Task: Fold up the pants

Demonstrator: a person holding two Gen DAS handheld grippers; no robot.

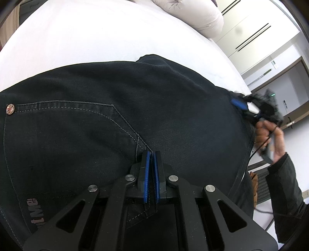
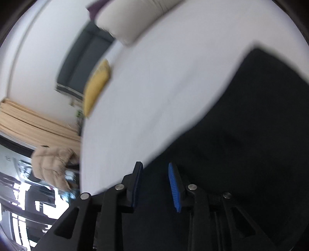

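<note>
Dark denim pants [image 1: 115, 115] lie spread on a white bed [image 1: 87, 38], back pocket and a copper rivet [image 1: 10, 109] showing. My left gripper [image 1: 151, 154] is shut on a fold of the denim near the pocket's corner. My right gripper [image 2: 154, 170] is open, its blue-padded fingers over the pants' edge [image 2: 251, 135]; that view is blurred. The right gripper also shows in the left wrist view [image 1: 241, 105] at the pants' far right edge, held by a hand.
A white pillow [image 1: 193, 17] lies at the head of the bed. A yellow cushion [image 2: 96, 88] sits at the bed's edge. A beige jacket [image 2: 52, 164] is beyond the bed. Closet doors [image 1: 260, 34] stand behind.
</note>
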